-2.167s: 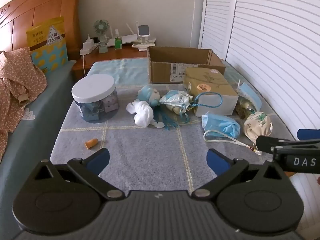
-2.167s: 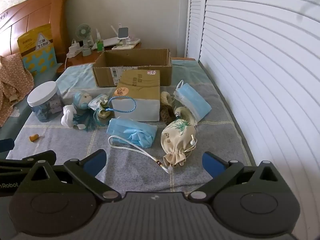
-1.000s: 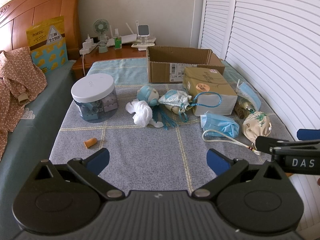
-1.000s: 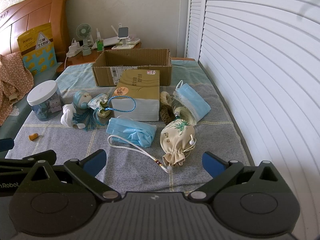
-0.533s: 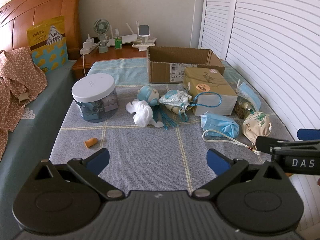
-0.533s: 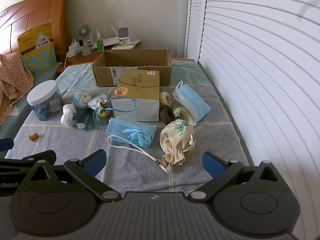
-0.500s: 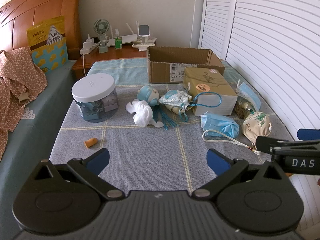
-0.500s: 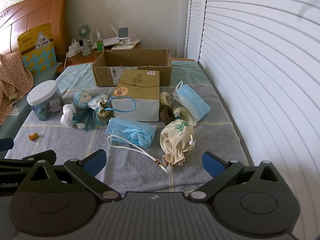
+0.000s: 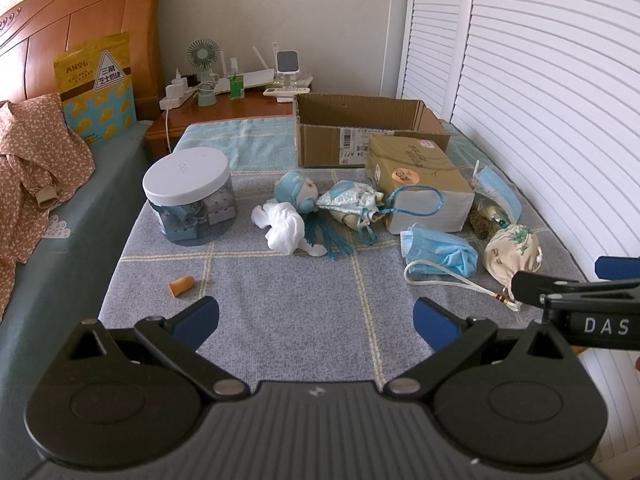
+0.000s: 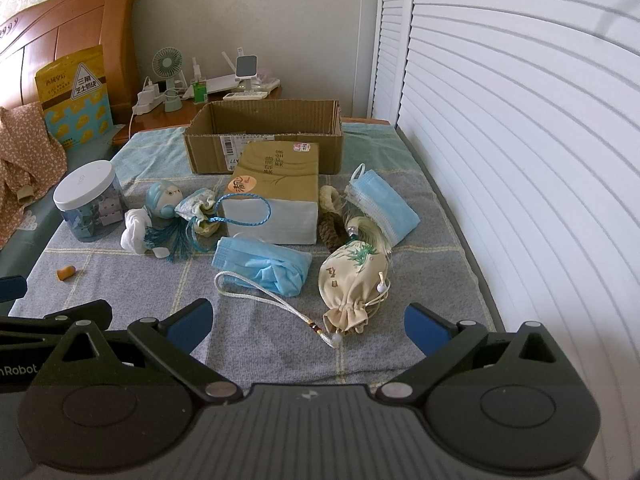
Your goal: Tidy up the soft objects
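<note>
Soft things lie scattered on a grey checked blanket (image 9: 280, 300). A crumpled blue face mask (image 10: 264, 264) with a white cord lies near the middle, and a cream drawstring pouch (image 10: 352, 280) sits to its right. A second blue mask (image 10: 384, 204) leans behind the pouch. A blue-haired doll (image 9: 298, 192), a white cloth (image 9: 282, 226) and a patterned pouch (image 9: 352, 200) lie left of a paper-wrapped block (image 10: 276, 196). An open cardboard box (image 10: 264, 132) stands at the back. My left gripper (image 9: 316, 320) and my right gripper (image 10: 308, 320) both hover open over the blanket's near edge, holding nothing.
A clear jar with a white lid (image 9: 188, 196) stands at the left, with a small orange earplug (image 9: 182, 285) in front of it. White louvred doors (image 10: 520, 140) run along the right. A floral garment (image 9: 28, 168), a yellow bag (image 9: 96, 88) and a cluttered nightstand (image 9: 224, 100) sit behind.
Both views have shifted only slightly. Nothing on the blanket has moved and both grippers stay open.
</note>
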Demonstrator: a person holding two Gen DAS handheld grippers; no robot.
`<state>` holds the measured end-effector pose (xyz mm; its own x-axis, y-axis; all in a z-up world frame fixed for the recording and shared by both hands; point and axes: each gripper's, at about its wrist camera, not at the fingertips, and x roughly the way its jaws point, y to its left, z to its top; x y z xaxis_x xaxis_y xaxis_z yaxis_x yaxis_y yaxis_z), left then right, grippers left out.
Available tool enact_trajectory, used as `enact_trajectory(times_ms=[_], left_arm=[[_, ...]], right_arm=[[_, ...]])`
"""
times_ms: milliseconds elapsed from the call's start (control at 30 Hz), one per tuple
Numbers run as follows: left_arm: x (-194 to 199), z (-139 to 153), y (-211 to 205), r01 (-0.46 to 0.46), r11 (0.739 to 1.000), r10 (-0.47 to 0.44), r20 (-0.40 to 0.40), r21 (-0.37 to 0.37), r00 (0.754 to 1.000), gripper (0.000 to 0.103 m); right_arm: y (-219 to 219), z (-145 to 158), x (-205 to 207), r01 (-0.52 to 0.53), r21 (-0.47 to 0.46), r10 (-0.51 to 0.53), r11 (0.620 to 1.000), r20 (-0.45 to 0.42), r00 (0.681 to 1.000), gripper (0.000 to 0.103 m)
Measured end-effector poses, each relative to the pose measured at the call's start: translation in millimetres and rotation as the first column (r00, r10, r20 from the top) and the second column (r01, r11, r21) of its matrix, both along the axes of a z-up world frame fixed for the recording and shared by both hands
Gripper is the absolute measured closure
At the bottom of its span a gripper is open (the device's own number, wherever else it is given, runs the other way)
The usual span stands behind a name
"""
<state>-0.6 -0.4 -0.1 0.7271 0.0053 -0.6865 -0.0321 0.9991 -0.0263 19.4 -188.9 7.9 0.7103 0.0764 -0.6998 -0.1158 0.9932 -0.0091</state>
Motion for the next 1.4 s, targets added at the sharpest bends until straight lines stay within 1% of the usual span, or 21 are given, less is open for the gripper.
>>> enact_trajectory(times_ms=[533,800,933,1033,1167,1267,1400], left_arm=[[6,0,6,-0.01,1.0,0.01,-0.011,-0.009,1.0,0.001],[11,-3,10,-0.003,1.0,0.003,0.0,-0.026,1.0,0.001],[13,-6,14,0.007,1.0,-0.006,0.015,-0.014,1.0,0.001],[15,-12,20,0.008,1.0,-0.008,0.024,-0.002,1.0,0.001],[23,-28,35,-0.013,1.0,0.013,0.02,-0.025,1.0,0.001],[27,-39,47,-0.045,0.998,0.045,0.016,-0.033,0.999,0.001],[33,-53,59,-0.087,0.996,0.087,0.009,-0.021,0.996,0.001]], right_arm=[[3,2,6,-0.026,-0.017,0.026,1.0,0.006,1.0,0.0],[7,2,7,-0.051,-0.025,0.051,0.998,0.013,0.999,0.0],[6,3,10,-0.071,-0.028,0.072,0.997,0.027,0.997,0.0],[4,4,12,-0.093,-0.019,0.094,0.995,0.042,0.995,0.0],[4,4,18,-0.114,-0.027,0.115,0.993,0.057,0.992,0.0],[4,2,22,-0.123,-0.031,0.125,0.992,0.066,0.99,0.0],[2,-7,31,-0.123,-0.029,0.125,0.992,0.045,0.991,0.0]])
